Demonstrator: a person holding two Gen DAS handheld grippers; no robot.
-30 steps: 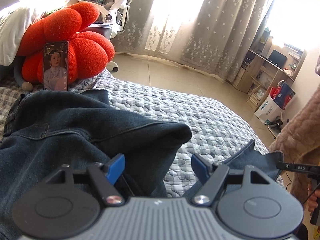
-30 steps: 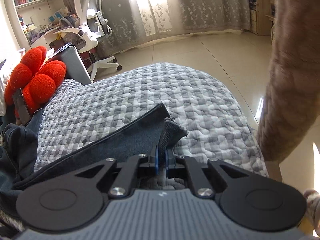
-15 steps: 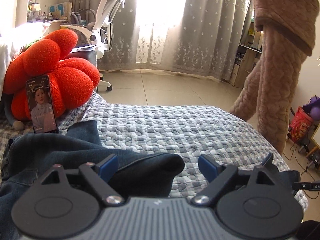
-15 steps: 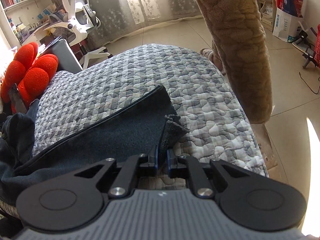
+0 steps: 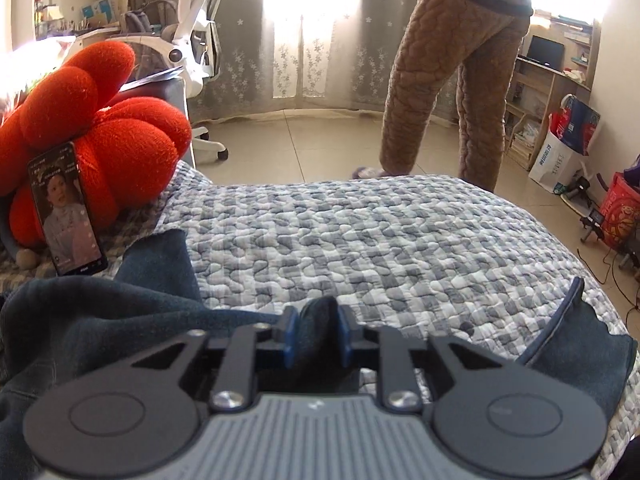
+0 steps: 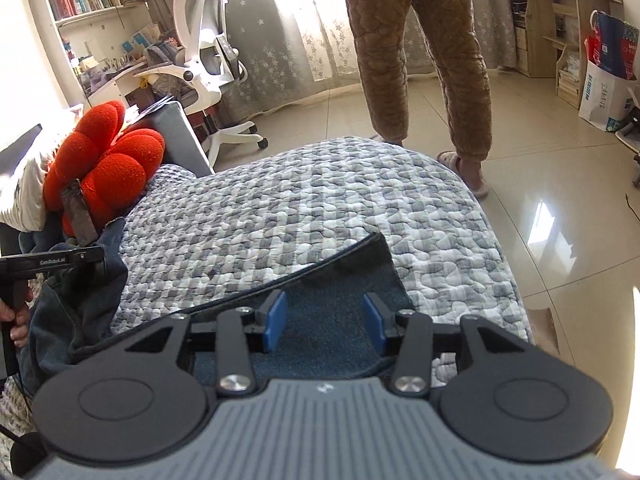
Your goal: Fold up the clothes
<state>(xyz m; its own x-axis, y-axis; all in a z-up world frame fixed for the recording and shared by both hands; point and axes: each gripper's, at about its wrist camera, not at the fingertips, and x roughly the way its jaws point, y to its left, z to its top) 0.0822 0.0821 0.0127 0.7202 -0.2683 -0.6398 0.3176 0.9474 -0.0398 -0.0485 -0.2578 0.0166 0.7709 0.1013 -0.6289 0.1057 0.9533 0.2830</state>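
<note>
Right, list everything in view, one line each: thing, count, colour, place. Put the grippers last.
Denim jeans: one pair, dark blue, spread across the near part of the bed.
Quilted bedspread: one, grey and white check, covering the bed.
Flower-shaped plush cushion: one, red-orange, at the bed's far left.
Smartphone: one, black, screen lit, leaning upright against the cushion.
Office chair: one, white, on the floor beyond the bed.
Paper shopping bag: one, white and blue, on the floor at right.
Standing person's quilted trousers: one pair, brown, beyond the bed's far edge.
Left gripper: one, black with blue pads, pinching a fold of the jeans.
Right gripper: one, black with blue pads, jaws apart over the jeans.
</note>
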